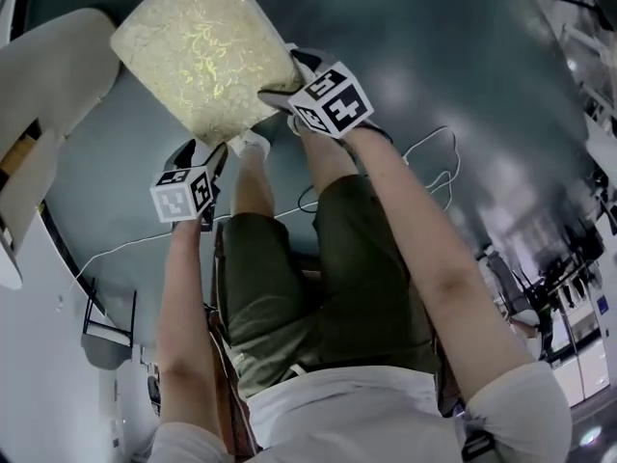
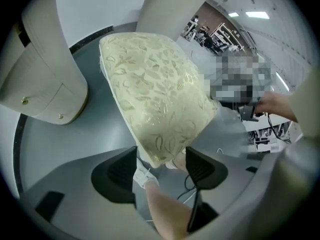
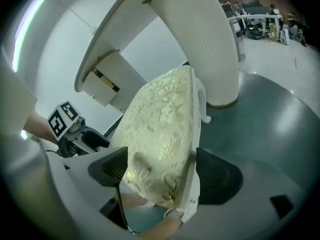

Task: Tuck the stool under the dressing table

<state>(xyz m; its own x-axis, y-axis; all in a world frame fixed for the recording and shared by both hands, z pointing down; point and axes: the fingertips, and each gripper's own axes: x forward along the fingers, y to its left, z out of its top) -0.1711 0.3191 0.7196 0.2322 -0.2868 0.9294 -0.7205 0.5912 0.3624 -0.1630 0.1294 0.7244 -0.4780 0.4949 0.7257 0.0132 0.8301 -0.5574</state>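
The stool [image 1: 198,51] has a cream cushion with a gold leaf pattern and a white frame, and it stands on the dark floor in front of the white dressing table [image 1: 48,85]. My left gripper [image 1: 207,152] straddles the stool's near corner [image 2: 160,149]. Its jaws stand wide, and the narrow corner tip lies between them without being pressed. My right gripper [image 1: 289,77] is at the stool's right edge. In the right gripper view, both pads of the right gripper [image 3: 161,154] bear on the cushion and frame [image 3: 160,119]. The table's fluted leg [image 3: 200,39] rises just behind the stool.
The person's legs in green shorts [image 1: 318,287] and a white shoe [image 1: 253,143] are directly below the stool. A thin cable [image 1: 434,162] trails over the floor to the right. A second table leg [image 2: 45,74] stands left of the stool. Office furniture [image 1: 569,287] lies far right.
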